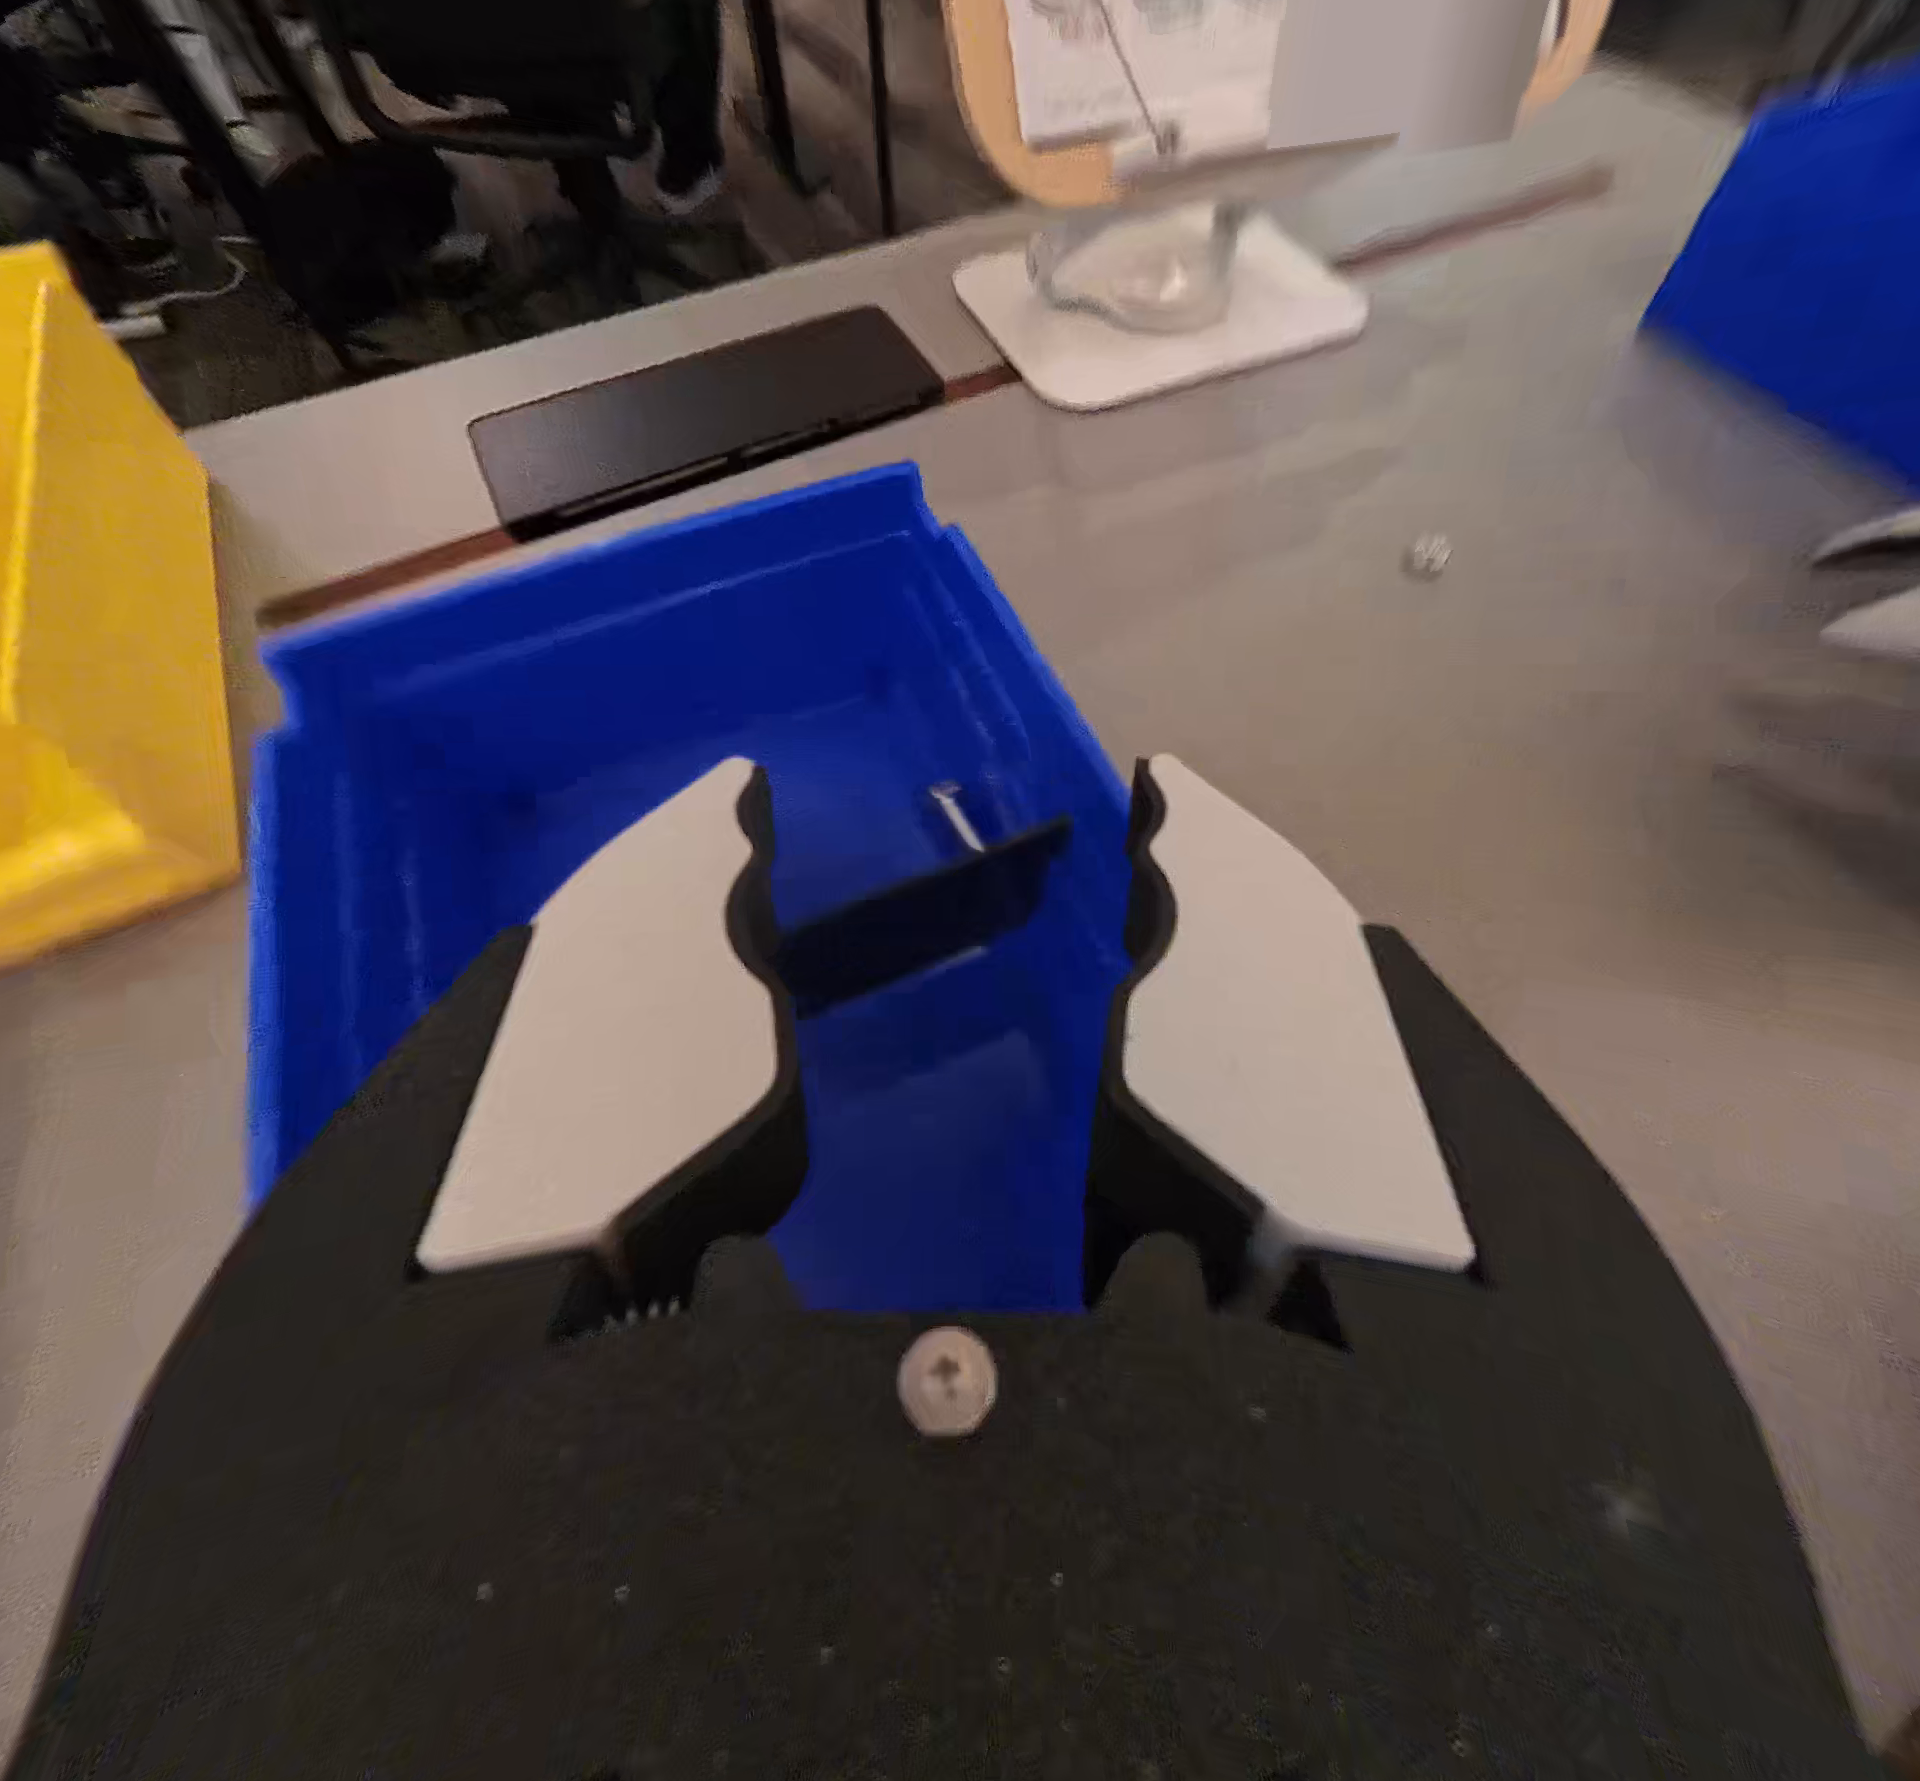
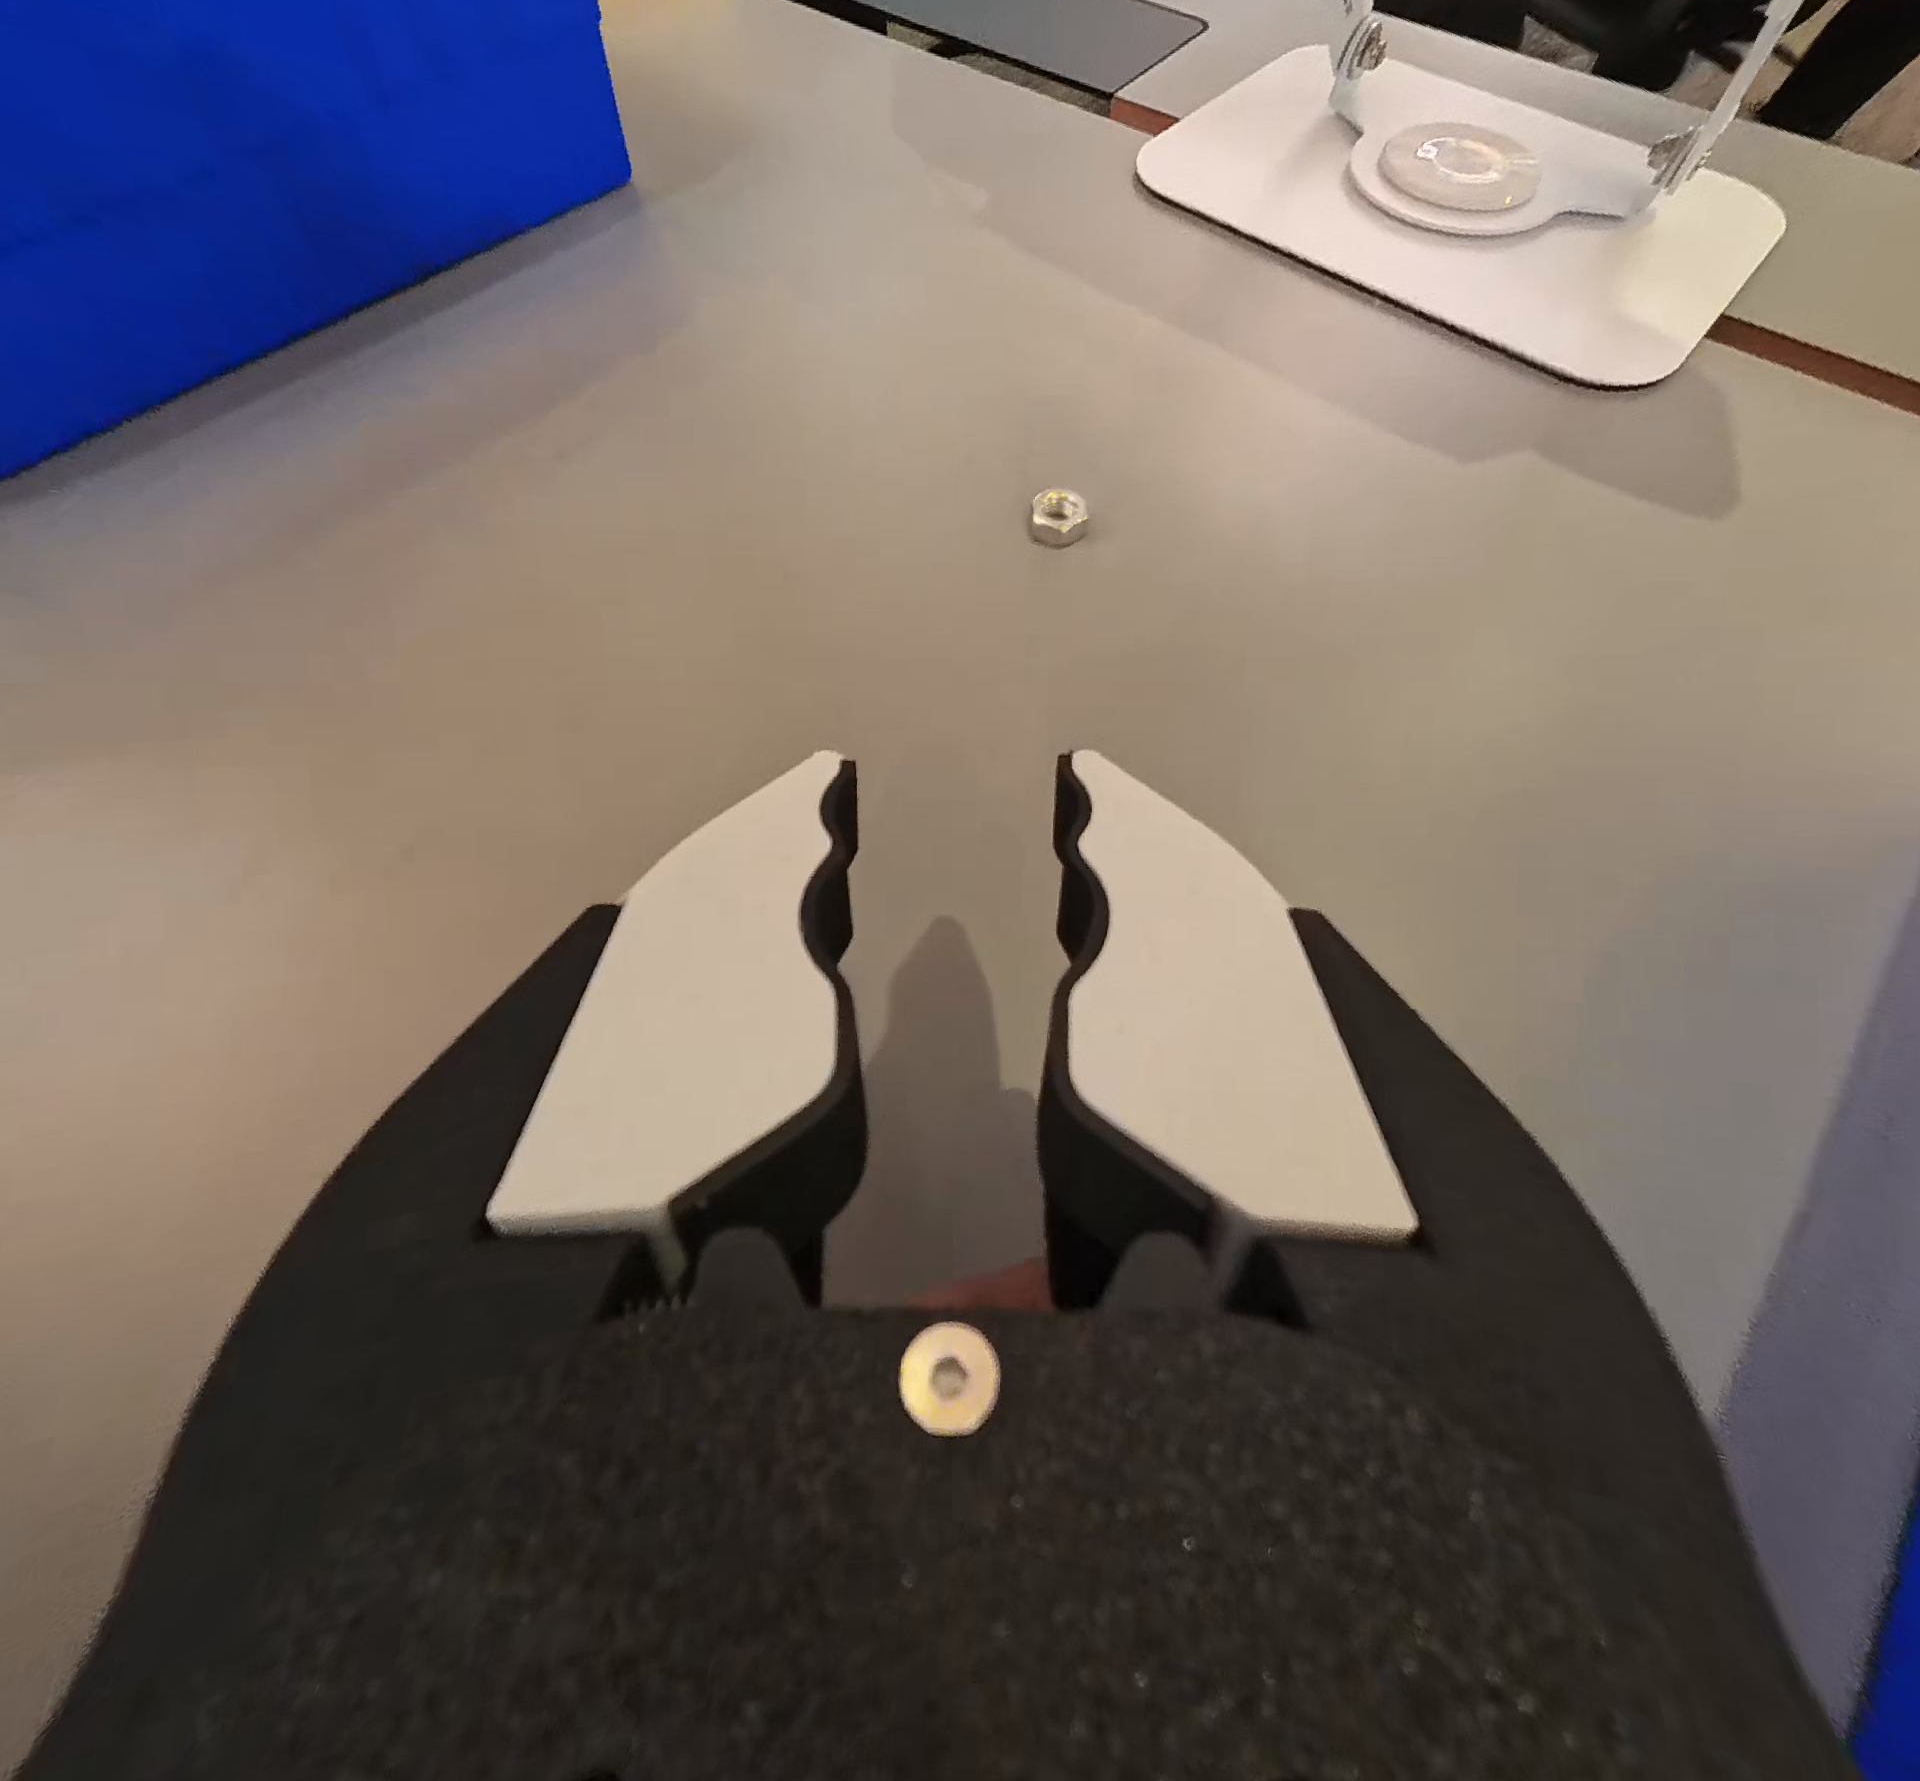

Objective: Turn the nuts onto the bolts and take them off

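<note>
In the left wrist view a bolt (image 1: 958,817) is lying on the floor of the blue bin (image 1: 436,775), its long axis running near to far with the head at the far end, beside a black divider (image 1: 925,910). Only the right wrist view is showing the nut (image 2: 1057,516) sharply, sitting flat on the grey counter (image 2: 520,692) with its hole facing up, well ahead of my right gripper (image 2: 956,775). I am holding my left gripper (image 1: 951,775) wide apart above the bin and my right fingers (image 2: 727,1004) moderately apart, both gripping and touching nothing.
</note>
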